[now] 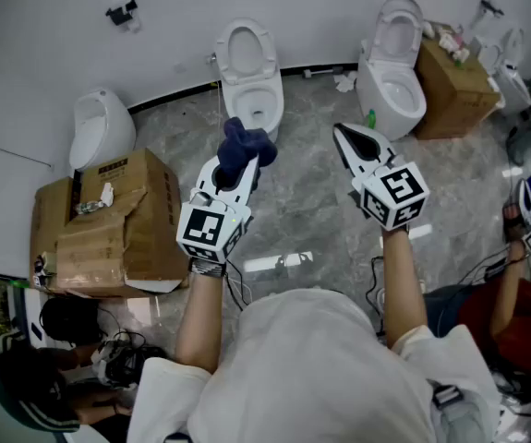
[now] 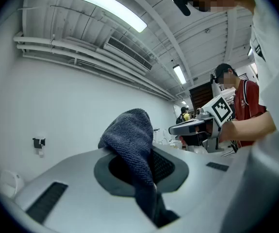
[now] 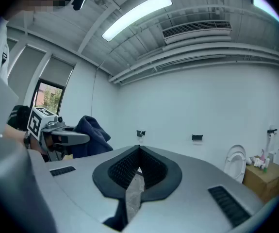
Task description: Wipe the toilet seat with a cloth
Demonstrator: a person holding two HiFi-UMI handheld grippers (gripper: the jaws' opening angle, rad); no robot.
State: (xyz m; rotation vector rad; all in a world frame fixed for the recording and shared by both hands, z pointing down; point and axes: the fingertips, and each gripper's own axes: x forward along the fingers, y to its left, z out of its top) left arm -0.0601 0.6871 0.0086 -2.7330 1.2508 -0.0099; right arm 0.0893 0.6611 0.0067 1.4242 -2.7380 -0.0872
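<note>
Cloth (image 1: 245, 144) sits clamped in left tool (image 1: 243, 166); right tool (image 1: 340, 133) closed, empty.

The head view looks steeply down from above, close over the left gripper (image 1: 245, 164), the right gripper (image 1: 339, 132) and the floor (image 1: 302, 201). Each gripper view looks level along its own jaws at the wall (image 2: 57, 106), with the other gripper at the frame's side.

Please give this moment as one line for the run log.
left gripper: shut on blue cloth | right gripper: shut, empty | both level in air | middle toilet: not yet touched
</note>
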